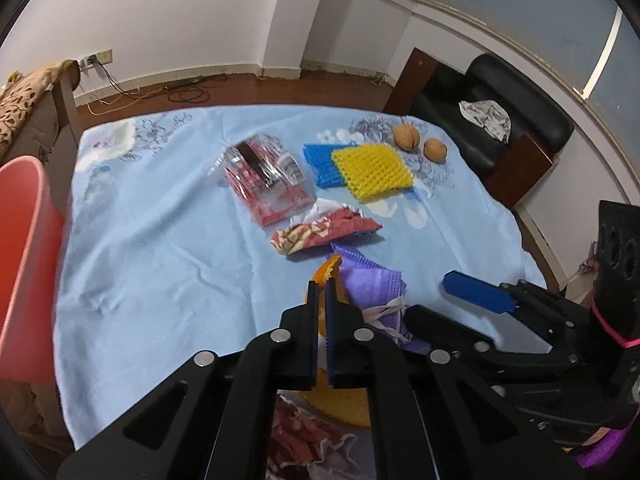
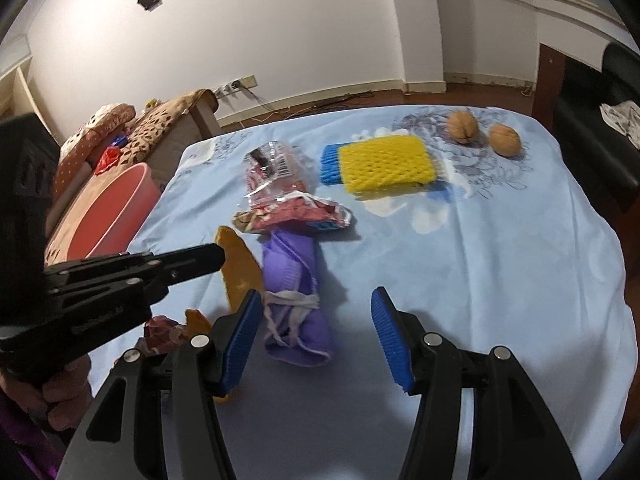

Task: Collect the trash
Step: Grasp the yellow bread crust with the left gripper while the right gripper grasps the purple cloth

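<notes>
On the table: blue cloth (image 2: 500,264) covers the top to all visible edges.
Left edge: pink bin (image 1: 24,256) stands just beside the table; sofa (image 2: 168,128) behind it.
Far edge: bare floor, wall with trailing cables.
Right edge: black chair (image 1: 500,120) near the far corner, a cloth lying on its seat.
Open room: bare cloth along the left side toward the bin, and across the near right in the right wrist view.
Left tool (image 1: 322,292): fingers nearly together, pinching an orange peel (image 2: 240,268); part of the peel shows below the fingers.
Right tool (image 2: 316,320): fingers wide apart, holding nothing, tips low at the near end of the purple mask (image 2: 296,280); contact cannot be told.
Mask: lies mid-table, just right of the peel, straps bunched at its near end.
Wrappers: red snack wrapper (image 1: 324,232) touching the mask's far end; clear packet (image 1: 268,176) beyond it; another crumpled red one (image 1: 304,432) at the near edge.
Farther back: yellow foam net (image 2: 384,164) overlapping a blue net (image 2: 330,164); two walnuts (image 2: 462,126) near the far right corner.
</notes>
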Demonstrator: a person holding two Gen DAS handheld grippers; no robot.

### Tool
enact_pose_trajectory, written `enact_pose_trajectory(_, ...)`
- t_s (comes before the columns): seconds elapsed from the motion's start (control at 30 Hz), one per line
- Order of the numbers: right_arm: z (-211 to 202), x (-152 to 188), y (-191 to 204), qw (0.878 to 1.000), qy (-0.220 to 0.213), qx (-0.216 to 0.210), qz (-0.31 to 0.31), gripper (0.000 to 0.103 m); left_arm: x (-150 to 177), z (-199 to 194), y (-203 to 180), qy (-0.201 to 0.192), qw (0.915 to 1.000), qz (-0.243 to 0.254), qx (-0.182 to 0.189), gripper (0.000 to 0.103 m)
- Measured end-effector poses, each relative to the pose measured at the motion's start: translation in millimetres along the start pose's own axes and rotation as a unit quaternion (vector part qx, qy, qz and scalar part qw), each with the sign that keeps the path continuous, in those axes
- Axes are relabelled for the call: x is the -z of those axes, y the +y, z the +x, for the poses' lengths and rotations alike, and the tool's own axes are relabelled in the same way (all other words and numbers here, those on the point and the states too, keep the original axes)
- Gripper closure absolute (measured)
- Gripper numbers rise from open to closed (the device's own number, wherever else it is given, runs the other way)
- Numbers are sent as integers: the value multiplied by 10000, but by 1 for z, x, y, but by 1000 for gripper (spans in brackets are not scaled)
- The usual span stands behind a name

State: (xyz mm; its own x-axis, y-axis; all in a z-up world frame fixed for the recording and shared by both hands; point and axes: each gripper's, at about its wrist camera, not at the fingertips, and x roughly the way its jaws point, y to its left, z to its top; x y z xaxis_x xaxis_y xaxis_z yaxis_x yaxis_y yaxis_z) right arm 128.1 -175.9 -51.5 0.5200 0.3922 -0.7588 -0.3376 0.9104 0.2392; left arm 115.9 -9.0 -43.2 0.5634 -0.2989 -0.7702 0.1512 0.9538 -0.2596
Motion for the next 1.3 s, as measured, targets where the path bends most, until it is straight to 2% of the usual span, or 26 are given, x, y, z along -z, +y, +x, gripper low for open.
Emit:
enact_pose_trajectory(0.33,22,-9,20,9993,162,192,-271,47,-5,-32,5,-450,9971,5,-607,102)
enact_pose_trajectory(0.4,27,-10,23,9991,180,243,-308,52,-5,-37,7,-520,9961,34,-706,102)
enact_pose_trajectory(0.47,32,-9,25,9989,244,256,-323,67,-4,-42,7,-594,9951,67,-783,102)
enact_pose_trajectory(0.5,34,-9,26,9987,284,262,-318,70,-4,-44,8,-620,9948,80,-809,102)
enact_pose_trajectory(0.8,20,-8,31,9989,126,342,-310,72,-2,-62,15,-857,9919,35,-940,102)
enact_pose_trajectory(1.3,-15,-16,34,9989,-275,358,-121,72,2,-81,28,-1121,9895,-87,-905,102)
